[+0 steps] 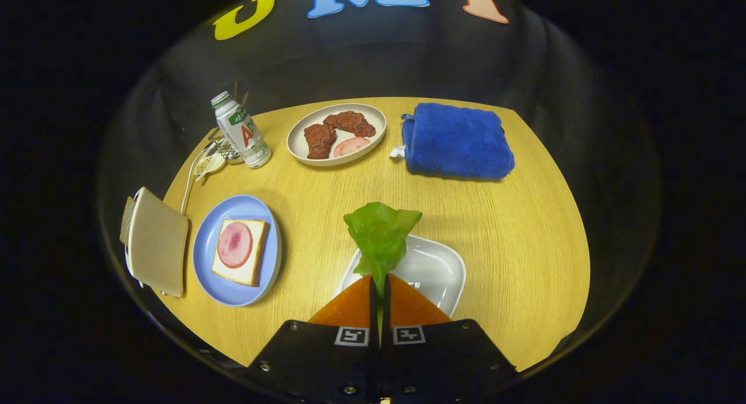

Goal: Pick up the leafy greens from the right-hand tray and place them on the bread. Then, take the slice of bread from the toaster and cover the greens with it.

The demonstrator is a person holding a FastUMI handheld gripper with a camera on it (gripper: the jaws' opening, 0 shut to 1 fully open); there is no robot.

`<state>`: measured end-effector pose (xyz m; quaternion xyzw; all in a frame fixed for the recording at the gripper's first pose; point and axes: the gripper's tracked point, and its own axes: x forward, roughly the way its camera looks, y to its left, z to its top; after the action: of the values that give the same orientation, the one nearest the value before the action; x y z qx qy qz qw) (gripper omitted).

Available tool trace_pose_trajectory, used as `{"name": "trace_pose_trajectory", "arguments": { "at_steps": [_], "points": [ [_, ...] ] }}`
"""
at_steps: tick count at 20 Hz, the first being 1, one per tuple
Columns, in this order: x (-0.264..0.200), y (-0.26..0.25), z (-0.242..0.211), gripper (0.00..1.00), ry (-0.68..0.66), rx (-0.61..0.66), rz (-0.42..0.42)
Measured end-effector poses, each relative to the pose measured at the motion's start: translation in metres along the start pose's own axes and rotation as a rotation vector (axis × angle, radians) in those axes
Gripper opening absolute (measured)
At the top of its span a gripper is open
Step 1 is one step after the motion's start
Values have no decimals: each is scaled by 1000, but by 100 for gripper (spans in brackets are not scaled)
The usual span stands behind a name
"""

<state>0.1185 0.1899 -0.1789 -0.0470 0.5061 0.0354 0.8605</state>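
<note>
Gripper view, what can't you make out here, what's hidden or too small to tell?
- Leafy green: its lower end is pinched out of sight between the gripper's closed fingers.
- White tray: its near part is covered by the fingers and the leaf.
- Toaster: the bread slice shows as a thin edge behind it.
- Small items behind the bottle: too small and partly blocked by it to identify.

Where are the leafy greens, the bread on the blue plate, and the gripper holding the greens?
leafy greens [382, 232]: gripper view, middle of the leaf, fingers closed on its stem end.
bread [256, 264]: gripper view, bare lower corner beside the meat slice.
gripper [379, 284]: gripper view, midway between its fingertips.
</note>
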Motion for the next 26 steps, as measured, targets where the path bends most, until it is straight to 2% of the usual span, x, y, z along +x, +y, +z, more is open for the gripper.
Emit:
{"name": "trace_pose_trajectory", "arguments": {
  "at_steps": [8,17,26],
  "points": [
    [-13,57,12,1,-11,-53,70],
    [-7,107,15,1,13,-75,95],
    [8,174,22,1,4,-160,104]
  ]
}}
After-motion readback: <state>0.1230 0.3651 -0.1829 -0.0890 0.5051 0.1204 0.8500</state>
